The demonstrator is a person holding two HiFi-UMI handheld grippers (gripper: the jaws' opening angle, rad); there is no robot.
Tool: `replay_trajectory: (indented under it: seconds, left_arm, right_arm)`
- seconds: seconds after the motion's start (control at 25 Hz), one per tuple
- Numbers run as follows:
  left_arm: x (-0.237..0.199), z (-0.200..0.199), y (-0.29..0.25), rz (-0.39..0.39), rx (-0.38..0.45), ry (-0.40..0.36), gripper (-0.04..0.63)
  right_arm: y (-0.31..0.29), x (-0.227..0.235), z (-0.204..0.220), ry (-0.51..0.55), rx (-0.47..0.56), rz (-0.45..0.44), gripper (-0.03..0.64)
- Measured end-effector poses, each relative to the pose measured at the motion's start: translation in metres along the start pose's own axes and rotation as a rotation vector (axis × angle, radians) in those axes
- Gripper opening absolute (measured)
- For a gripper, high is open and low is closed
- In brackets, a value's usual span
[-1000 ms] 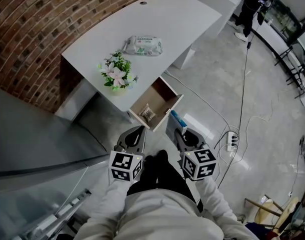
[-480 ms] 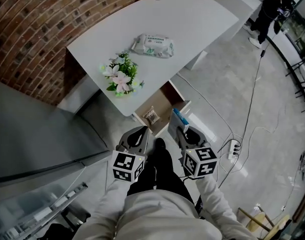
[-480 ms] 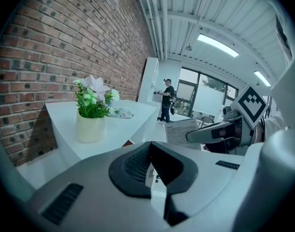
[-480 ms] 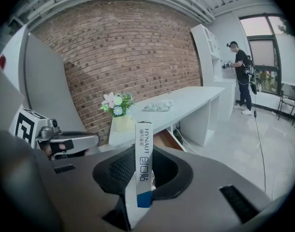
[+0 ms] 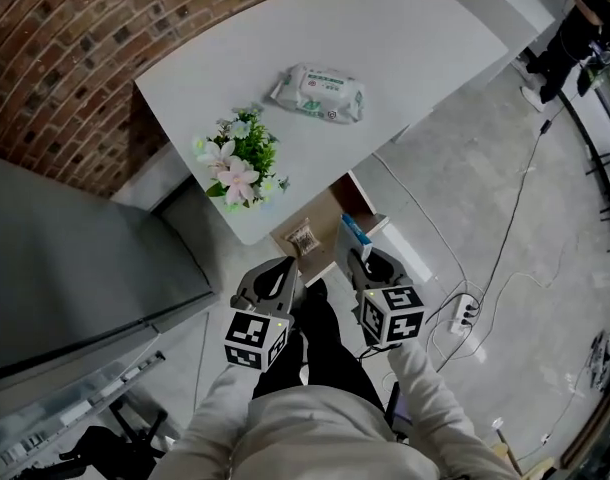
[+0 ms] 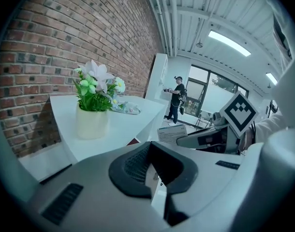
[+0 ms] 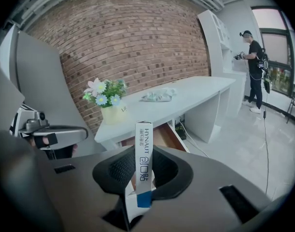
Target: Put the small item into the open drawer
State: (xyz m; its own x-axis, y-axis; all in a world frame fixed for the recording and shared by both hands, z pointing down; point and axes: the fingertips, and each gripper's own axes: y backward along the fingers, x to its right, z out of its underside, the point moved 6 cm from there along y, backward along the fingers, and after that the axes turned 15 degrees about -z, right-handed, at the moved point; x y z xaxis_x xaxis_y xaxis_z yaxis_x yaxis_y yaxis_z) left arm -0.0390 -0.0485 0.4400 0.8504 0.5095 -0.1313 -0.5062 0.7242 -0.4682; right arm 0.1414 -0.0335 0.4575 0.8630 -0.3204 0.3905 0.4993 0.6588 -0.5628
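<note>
- Box (image 7: 143,161), slim, white and blue, is clamped upright in the right gripper (image 5: 363,268), beside the open drawer (image 5: 325,213) and not yet inside.
- Left gripper (image 5: 275,286): jaws together, empty.
- A small packet (image 5: 303,237) lies in the drawer.
- Remaining, I judge: lower the box in and release it.

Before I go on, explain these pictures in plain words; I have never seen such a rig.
No robot here: a person holds a two-jaw gripper in each hand. One picture comes from a camera on their head, looking down; the other two from cameras riding on the grippers. On the white table are a flower pot and a pack of wipes; below its edge a drawer is open, a small packet inside. The right gripper is shut on a slim white-and-blue box. The left gripper is shut on nothing.
</note>
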Motion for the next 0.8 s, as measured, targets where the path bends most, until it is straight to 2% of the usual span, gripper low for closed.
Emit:
replay_trajectory:
  seconds: [0.24, 0.56, 0.8]
  left_arm:
    - [-0.002, 0.004, -0.017, -0.035, -0.026, 0.023, 0.017]
    - [-0.005, 0.014, -0.036, -0.072, -0.055, 0.067, 0.017]
    - [-0.009, 0.021, -0.048, -0.083, -0.075, 0.065, 0.017]
  right_arm:
    - [-0.031, 0.025, 0.004, -0.014, -0.055, -0.013, 0.101]
    - [-0.073, 0.060, 0.012, 0.024, -0.146, -0.012, 0.101]
    - [-0.103, 0.084, 0.017, 0.034, -0.191, 0.003, 0.101]
